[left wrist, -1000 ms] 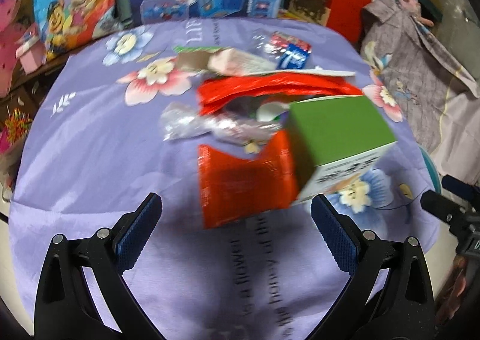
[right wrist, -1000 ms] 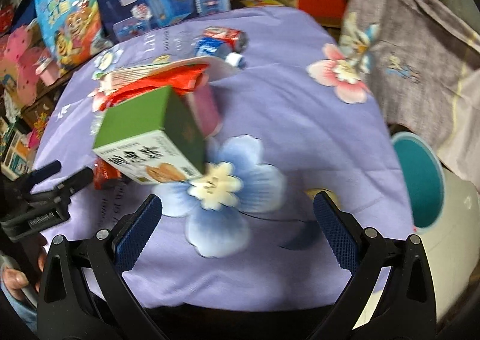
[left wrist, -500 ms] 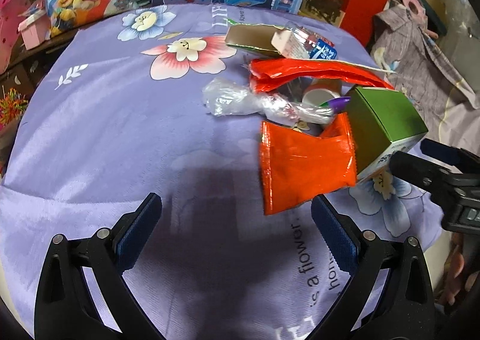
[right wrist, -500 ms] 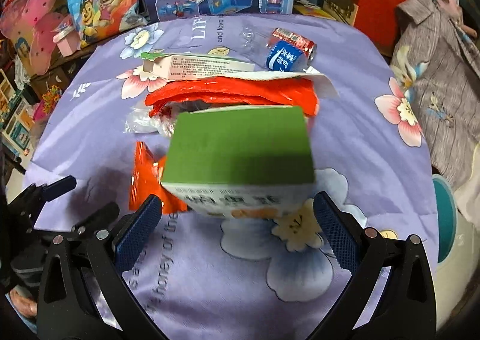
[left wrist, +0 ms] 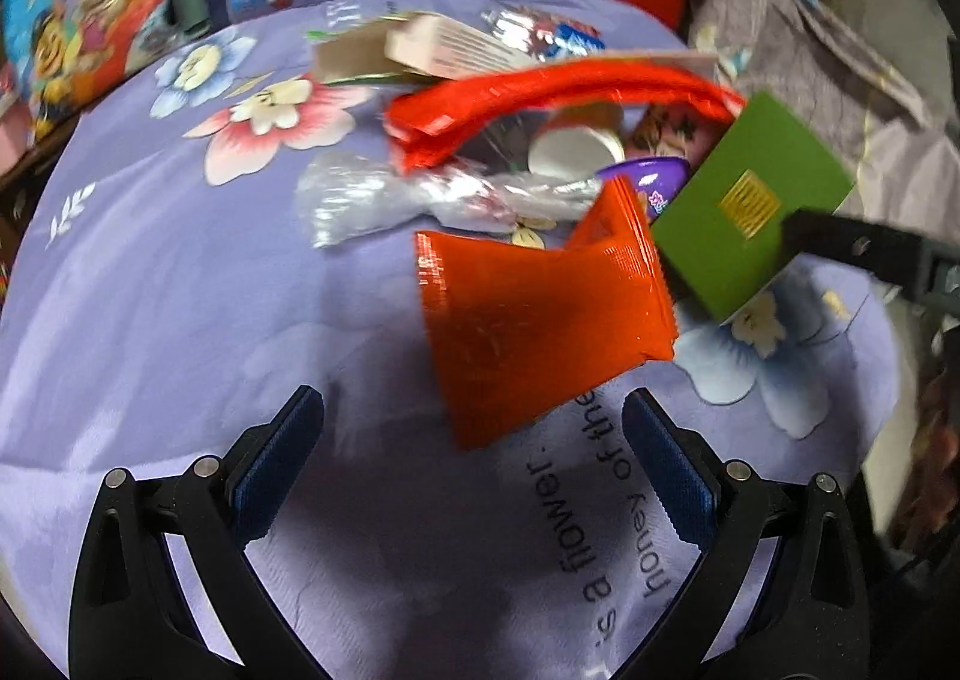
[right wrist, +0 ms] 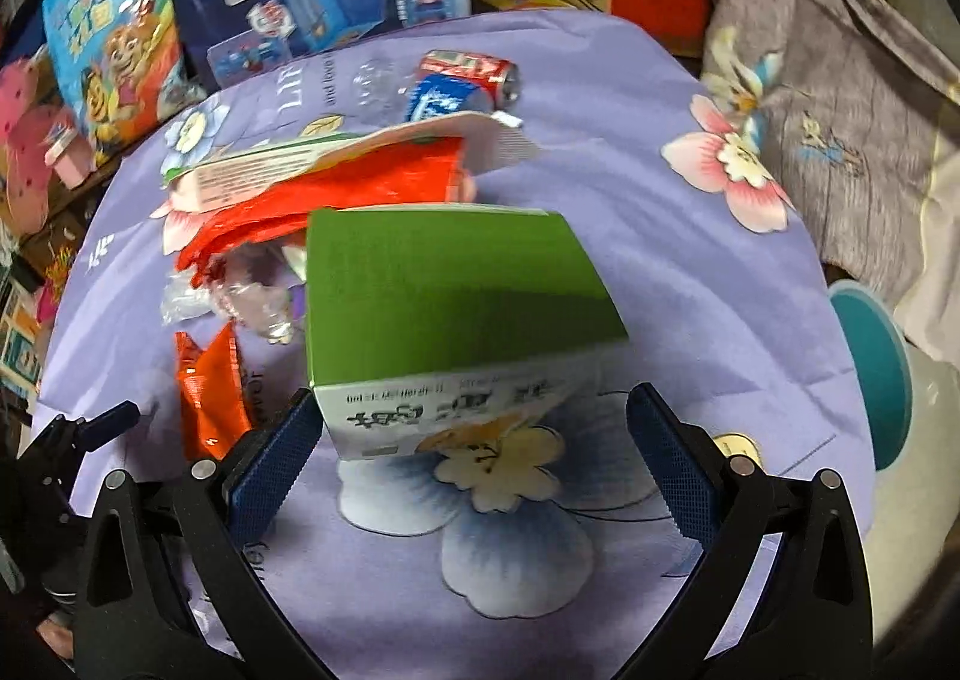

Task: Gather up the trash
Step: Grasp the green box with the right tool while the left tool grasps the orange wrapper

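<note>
Risk noted: my right gripper, jaws apart, straddles the green box near the table's right edge; an off-centre close could tip it. Left gripper is also agape, empty, before the orange wrapper.

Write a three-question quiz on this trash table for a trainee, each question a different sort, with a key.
1. True or false: the right gripper is shut on the green box.
2. Multiple choice: what lies directly ahead of the left gripper? A) a crushed can B) the orange wrapper C) a teal-rimmed bin
3. Fill in: the purple tablecloth is printed with ____.

Key
1. False: both fingers stand wide apart, and the box's near end sits between their tips with the left finger close by its corner.
2. B.
3. Flowers; some lettering shows too.
</note>
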Motion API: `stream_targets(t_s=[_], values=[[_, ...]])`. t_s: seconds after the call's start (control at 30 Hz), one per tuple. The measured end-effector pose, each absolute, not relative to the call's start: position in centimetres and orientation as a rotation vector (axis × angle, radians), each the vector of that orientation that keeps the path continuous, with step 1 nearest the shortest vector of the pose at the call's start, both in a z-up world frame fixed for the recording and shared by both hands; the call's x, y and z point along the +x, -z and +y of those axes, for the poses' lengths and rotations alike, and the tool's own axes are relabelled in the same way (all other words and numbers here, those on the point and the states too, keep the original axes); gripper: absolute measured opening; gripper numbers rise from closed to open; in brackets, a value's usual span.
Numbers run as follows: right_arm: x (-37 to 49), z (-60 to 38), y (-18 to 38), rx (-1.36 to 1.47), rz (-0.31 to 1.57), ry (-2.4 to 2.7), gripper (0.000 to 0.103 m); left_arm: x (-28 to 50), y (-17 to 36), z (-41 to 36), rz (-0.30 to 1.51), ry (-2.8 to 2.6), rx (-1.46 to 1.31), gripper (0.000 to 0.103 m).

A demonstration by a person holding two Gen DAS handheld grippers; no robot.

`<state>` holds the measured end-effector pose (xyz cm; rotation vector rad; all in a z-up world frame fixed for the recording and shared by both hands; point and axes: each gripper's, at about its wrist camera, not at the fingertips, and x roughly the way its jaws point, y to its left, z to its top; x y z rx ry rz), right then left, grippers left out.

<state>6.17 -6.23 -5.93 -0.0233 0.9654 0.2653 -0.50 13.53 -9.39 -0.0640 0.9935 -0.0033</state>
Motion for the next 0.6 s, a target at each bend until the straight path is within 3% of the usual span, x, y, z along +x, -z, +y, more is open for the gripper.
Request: stream_targets(t_s=[0.1,0.17,0.23,0.33,0.6], values=[[6.1,-7.1,6.2,-0.005,0.971,-0.277,0.097,0.7,10.0,12.9,0.994,-0.010,-0.039,0.099],[6.1,-7.6,6.5,0.008,0.973,-0.285,0.097,1.0,10.2,13.0,0.983,-0.016,-0.049,0.090],[6.0,-8.2,6.6,0.013,0.972,-0.283,0.097,1.4,10.3,13.0,0.995,-0.018,-0.056,0.042],[5.9,-9.2,6.5,0.021,0.968,-0.269,0.097,1.4,9.9,13.0,0.995,-0.023,-0.072,0.024],[5.6,-12.7,6.5,0.088,0.972,-0.192,0.097,1.0,9.1,9.7,0.986,0.092,-0.029,0.019]])
